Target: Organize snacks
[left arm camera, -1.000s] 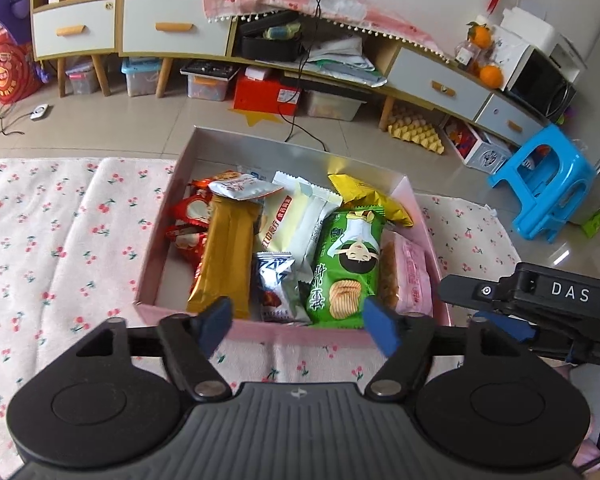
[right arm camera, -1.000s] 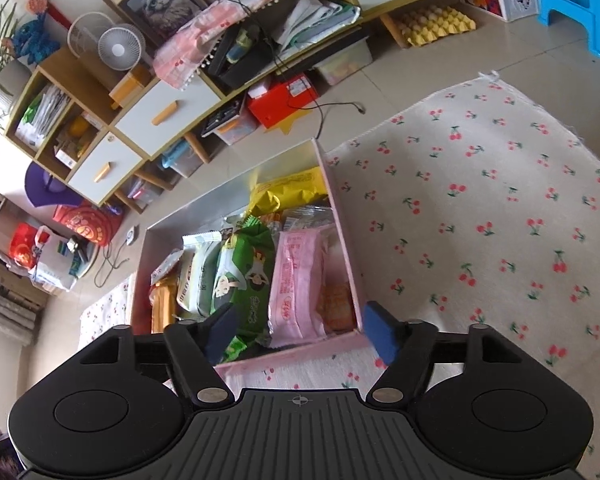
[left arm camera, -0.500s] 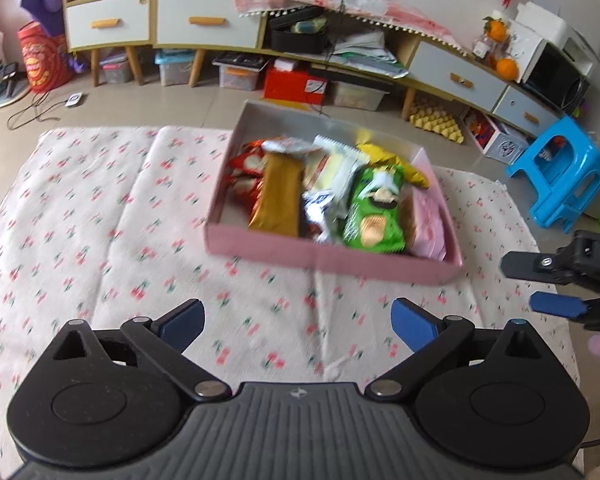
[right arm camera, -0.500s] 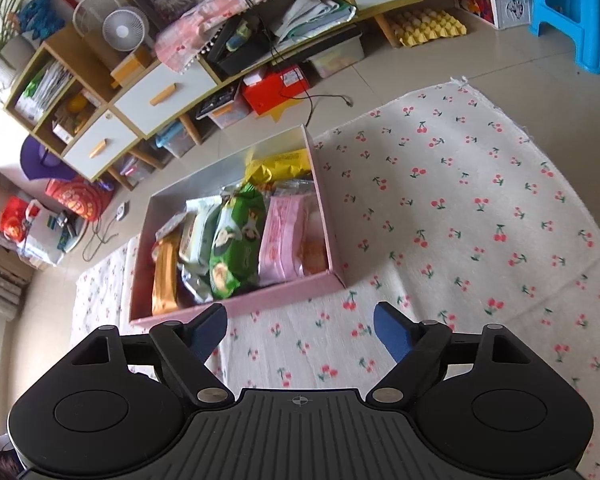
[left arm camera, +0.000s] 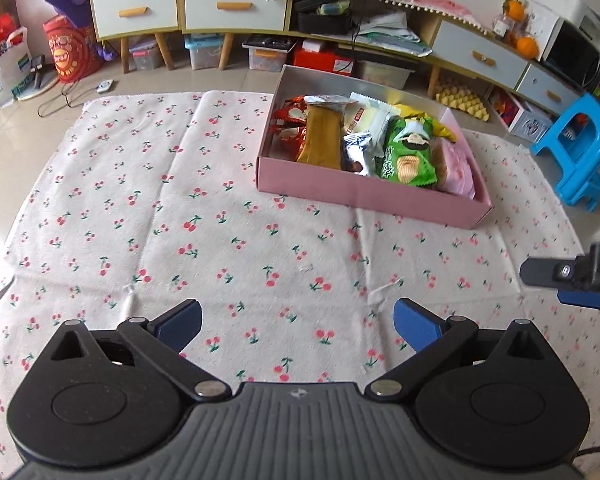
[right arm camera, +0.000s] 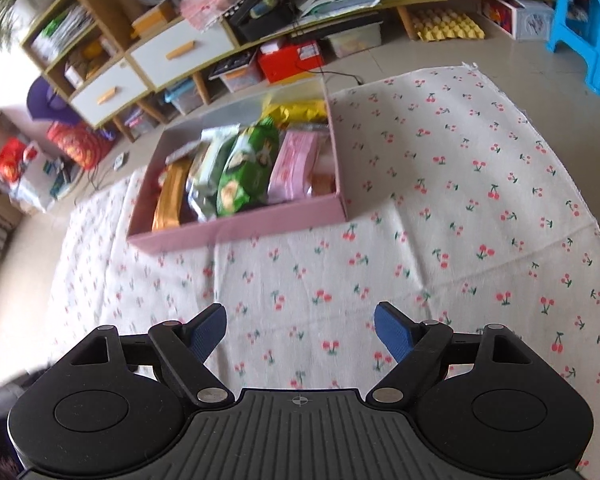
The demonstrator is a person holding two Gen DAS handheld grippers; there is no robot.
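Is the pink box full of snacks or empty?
Full. The pink box has no lid, and snack packets lie packed side by side inside.

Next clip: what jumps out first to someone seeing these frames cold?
The pink box crammed with snack packets draws the eye, sitting toward the far right of the cherry-print cloth; a bright green chip bag stands out inside it. Both tools, left and right, hang open and empty over bare cloth, short of the box. Behind lies a cluttered cabinet wall, with a blue stool at the right.

matt pink cardboard box (left arm camera: 364, 194), glossy wrappers (left arm camera: 410, 152)
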